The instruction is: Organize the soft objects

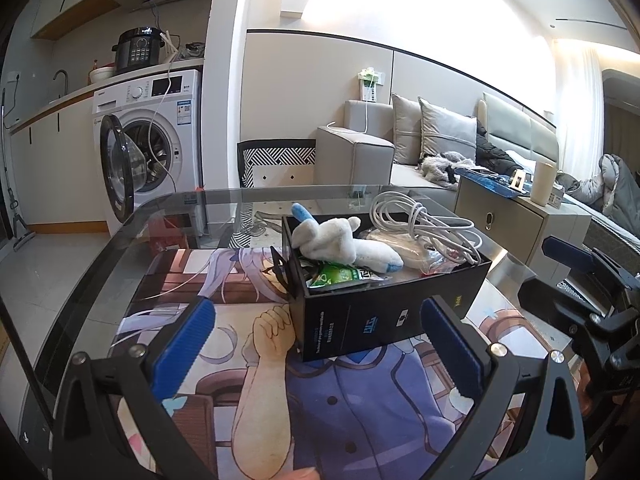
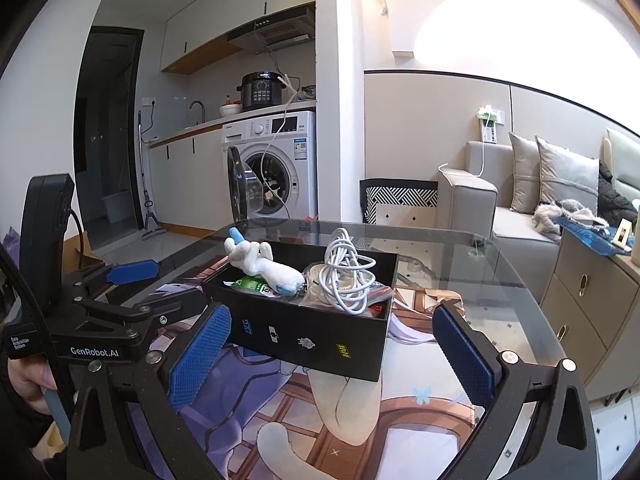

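A black box [image 1: 384, 312] [image 2: 312, 340] sits on the printed anime mat [image 1: 224, 360] on the glass table. In it lie a white and blue plush toy [image 1: 340, 242] [image 2: 264, 264], a green packet [image 1: 340, 274] [image 2: 250, 283], a coiled white cable [image 1: 424, 220] [image 2: 348, 272] and a clear bag. My left gripper [image 1: 316, 344] is open and empty in front of the box. My right gripper [image 2: 332, 356] is open and empty, also just short of the box. The left gripper shows at the left of the right wrist view [image 2: 120, 292].
The glass table edge [image 2: 520, 280] curves round the mat. A washing machine [image 1: 148, 152] with its door open stands behind. A sofa [image 1: 360, 148] with cushions and a cabinet [image 1: 516, 216] lie to the right. A patterned basket [image 1: 276, 164] sits beyond the table.
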`<state>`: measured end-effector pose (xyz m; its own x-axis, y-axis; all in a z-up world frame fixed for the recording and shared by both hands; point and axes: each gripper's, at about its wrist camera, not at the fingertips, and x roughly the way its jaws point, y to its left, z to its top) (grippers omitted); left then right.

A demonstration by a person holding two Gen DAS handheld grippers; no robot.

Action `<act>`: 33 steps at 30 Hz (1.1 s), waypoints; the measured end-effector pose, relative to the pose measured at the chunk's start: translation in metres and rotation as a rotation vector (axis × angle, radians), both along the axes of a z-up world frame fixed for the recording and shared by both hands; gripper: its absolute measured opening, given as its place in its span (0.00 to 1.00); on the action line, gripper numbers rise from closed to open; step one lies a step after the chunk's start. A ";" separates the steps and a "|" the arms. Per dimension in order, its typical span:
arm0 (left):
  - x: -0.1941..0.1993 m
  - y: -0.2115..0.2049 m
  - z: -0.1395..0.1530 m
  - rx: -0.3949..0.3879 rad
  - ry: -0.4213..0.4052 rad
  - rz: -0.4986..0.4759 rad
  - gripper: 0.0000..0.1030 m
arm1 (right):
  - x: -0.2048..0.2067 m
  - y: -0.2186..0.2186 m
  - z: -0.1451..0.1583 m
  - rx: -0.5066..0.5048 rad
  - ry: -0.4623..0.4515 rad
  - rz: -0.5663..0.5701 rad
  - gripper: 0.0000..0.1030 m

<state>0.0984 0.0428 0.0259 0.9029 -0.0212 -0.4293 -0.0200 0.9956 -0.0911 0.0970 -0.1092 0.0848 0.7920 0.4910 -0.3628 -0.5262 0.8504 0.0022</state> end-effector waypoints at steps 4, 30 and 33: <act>-0.002 0.001 0.000 -0.003 -0.006 0.003 1.00 | -0.002 0.000 0.000 0.001 -0.008 0.003 0.99; -0.003 0.001 0.001 0.002 -0.008 0.010 1.00 | -0.003 -0.002 0.000 0.008 -0.011 0.001 0.99; -0.003 0.001 0.001 0.003 -0.008 0.009 1.00 | -0.003 -0.002 0.000 0.008 -0.011 0.001 0.99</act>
<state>0.0957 0.0434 0.0267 0.9064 -0.0117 -0.4223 -0.0284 0.9957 -0.0885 0.0944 -0.1115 0.0846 0.7956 0.4947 -0.3496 -0.5270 0.8499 0.0034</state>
